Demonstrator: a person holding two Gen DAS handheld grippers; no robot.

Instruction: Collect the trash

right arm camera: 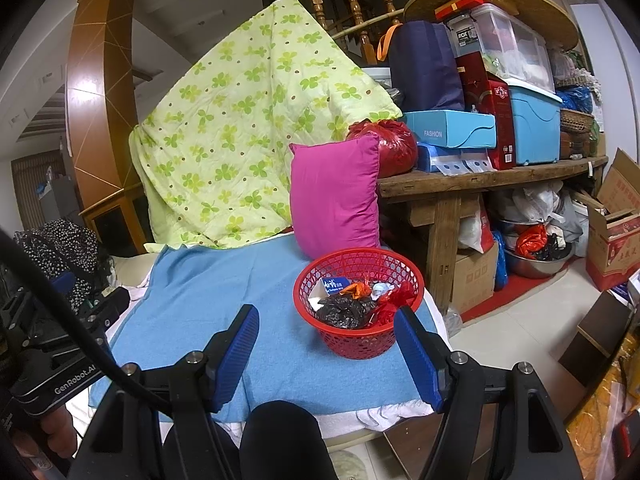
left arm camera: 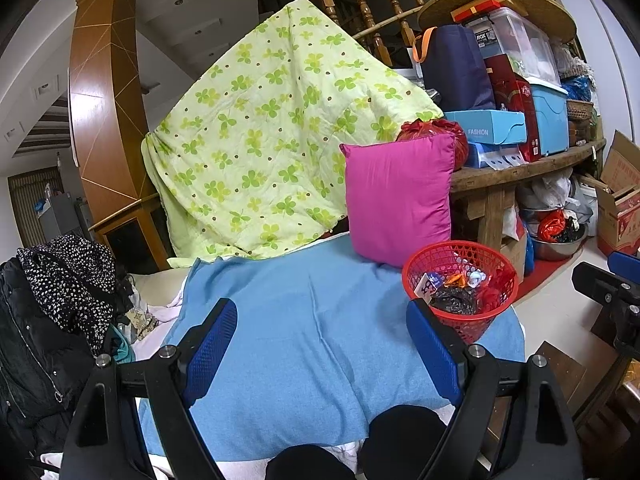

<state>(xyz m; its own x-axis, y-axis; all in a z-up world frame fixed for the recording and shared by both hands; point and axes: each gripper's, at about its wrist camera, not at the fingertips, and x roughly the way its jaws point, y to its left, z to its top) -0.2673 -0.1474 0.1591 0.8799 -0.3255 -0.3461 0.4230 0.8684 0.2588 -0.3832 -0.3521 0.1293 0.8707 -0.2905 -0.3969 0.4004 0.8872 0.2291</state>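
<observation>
1. Now: left gripper (left arm camera: 322, 354) spread wide, empty, over blue towel (left arm camera: 312, 320).
2. Right gripper (right arm camera: 326, 354) also released, nothing between pads.
3. Red basket (right arm camera: 304, 280) on towel's right edge, before pink pillow (right arm camera: 334, 196); trash (right arm camera: 352, 300) inside.
4. Likely done; if lifting basket, pinch rim, keep level.

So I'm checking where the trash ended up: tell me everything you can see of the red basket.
The red basket is a round, open-topped plastic lattice bin, standing upright on the blue towel just in front of the pink pillow. It holds crumpled wrappers and a black bag. Neither hand-held gripper touches it.
</observation>
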